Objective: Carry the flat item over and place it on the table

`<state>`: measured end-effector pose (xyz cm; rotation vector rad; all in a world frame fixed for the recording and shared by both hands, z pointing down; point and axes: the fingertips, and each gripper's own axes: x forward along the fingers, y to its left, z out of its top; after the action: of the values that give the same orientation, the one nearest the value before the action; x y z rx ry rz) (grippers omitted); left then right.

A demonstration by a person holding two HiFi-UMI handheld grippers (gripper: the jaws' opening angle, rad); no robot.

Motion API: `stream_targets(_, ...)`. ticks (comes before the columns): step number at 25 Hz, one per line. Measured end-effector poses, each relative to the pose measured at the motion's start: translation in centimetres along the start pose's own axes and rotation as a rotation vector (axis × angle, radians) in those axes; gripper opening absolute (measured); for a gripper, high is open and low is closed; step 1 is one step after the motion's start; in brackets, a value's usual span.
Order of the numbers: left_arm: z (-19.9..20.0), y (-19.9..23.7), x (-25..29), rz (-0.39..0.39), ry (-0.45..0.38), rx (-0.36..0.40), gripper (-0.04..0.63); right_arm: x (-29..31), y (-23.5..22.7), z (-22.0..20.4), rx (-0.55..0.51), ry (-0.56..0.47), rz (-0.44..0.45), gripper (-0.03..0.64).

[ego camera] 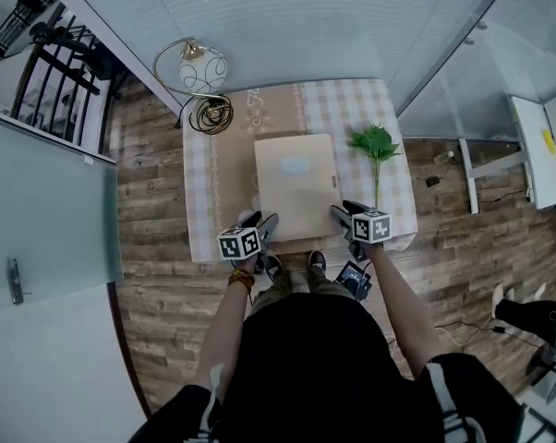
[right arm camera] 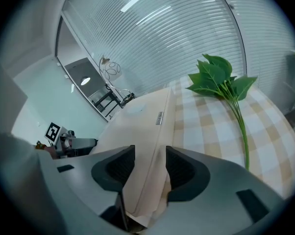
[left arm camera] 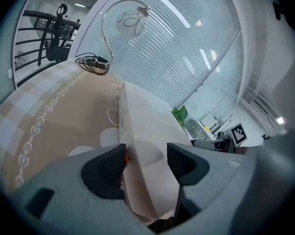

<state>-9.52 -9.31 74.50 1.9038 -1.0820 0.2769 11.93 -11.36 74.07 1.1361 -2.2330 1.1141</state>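
A flat beige box (ego camera: pixel 295 181) lies on the table (ego camera: pixel 344 101), which has a checked cloth with a tan runner. Its near edge reaches the table's front edge. My left gripper (ego camera: pixel 258 220) is at the box's near left corner, and my right gripper (ego camera: pixel 347 210) is at its near right corner. In the left gripper view the box's (left arm camera: pixel 147 126) edge runs between the jaws of the left gripper (left arm camera: pixel 146 158), with a gap beside the right pad. In the right gripper view the box (right arm camera: pixel 142 126) passes between the jaws of the right gripper (right arm camera: pixel 150 163), clear of both pads. Both grippers are open.
A green leafy sprig (ego camera: pixel 375 144) lies on the cloth right of the box. A curly wire lamp with a white globe (ego camera: pixel 202 67) and a coiled cable (ego camera: pixel 211 113) sit at the table's far left corner. A ribbed glass wall stands behind the table. The person's feet are at its front.
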Motion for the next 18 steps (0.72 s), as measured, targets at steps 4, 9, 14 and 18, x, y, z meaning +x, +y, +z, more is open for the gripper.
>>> stream_targets(4,1.9,-0.2,-0.5,0.015,-0.037,0.035,0.267,-1.0,-0.1,2.5,-0.069,-0.078,-0.038,0.184)
stream_targets(9,6.1,-1.9,-1.8,0.064,-0.124,0.179,0.267,-2.4,1.7,6.3,-0.166,-0.153,-0.043,0.184)
stream_targets(14,12.1,-5.8,-3.3,0.072,-0.255,0.328,0.267,-4.2,5.6,11.5,-0.3,-0.272,-0.054,0.181)
stream_targets(18,17.0,-9.8,-5.7,0.07,-0.397,0.407,0.267,-6.6,9.3,16.1,-0.369,-0.412,-0.067,0.178)
